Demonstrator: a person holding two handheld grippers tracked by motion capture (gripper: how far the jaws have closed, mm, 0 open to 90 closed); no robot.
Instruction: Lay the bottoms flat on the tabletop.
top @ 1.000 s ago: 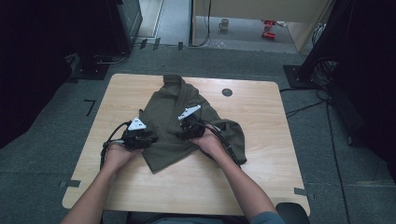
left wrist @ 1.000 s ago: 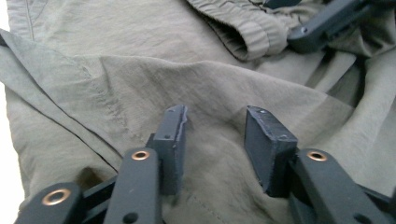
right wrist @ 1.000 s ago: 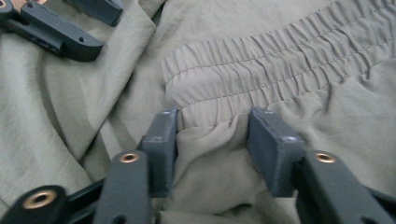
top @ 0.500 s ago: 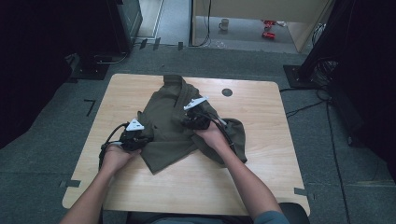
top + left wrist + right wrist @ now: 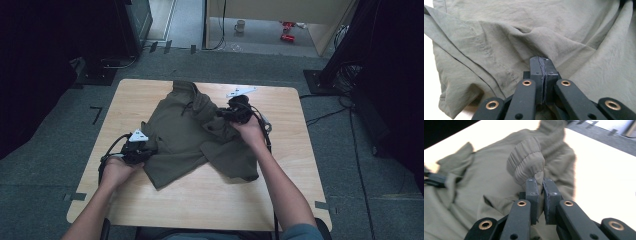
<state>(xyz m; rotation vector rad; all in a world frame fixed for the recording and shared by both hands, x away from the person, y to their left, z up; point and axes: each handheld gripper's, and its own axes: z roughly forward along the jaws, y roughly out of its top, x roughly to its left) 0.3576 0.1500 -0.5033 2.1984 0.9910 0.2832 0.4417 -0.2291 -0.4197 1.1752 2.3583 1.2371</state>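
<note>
An olive-green jacket [image 5: 182,132] lies crumpled on the wooden table [image 5: 210,200]. My left gripper [image 5: 145,150] sits at the jacket's near-left edge, its jaws pressed together on a fold of the fabric [image 5: 506,50]; the same gripper [image 5: 543,62] shows the cloth pinched at its tips. My right gripper [image 5: 225,114] is at the jacket's back right, shut on the elastic sleeve cuff [image 5: 526,161], which rises bunched above the right gripper's [image 5: 541,182] tips. The sleeve stretches from the body toward the right hand.
Bare tabletop runs along the near edge and right side [image 5: 285,125]. On the floor beyond the table stand a mug [image 5: 240,25] and red objects [image 5: 287,31]. Dark equipment [image 5: 135,20] and cables [image 5: 330,115] flank the table.
My right gripper has drawn the sleeve cuff away to the back right, stretching the sleeve out. My left gripper has shifted slightly toward the near left with the jacket's edge.
</note>
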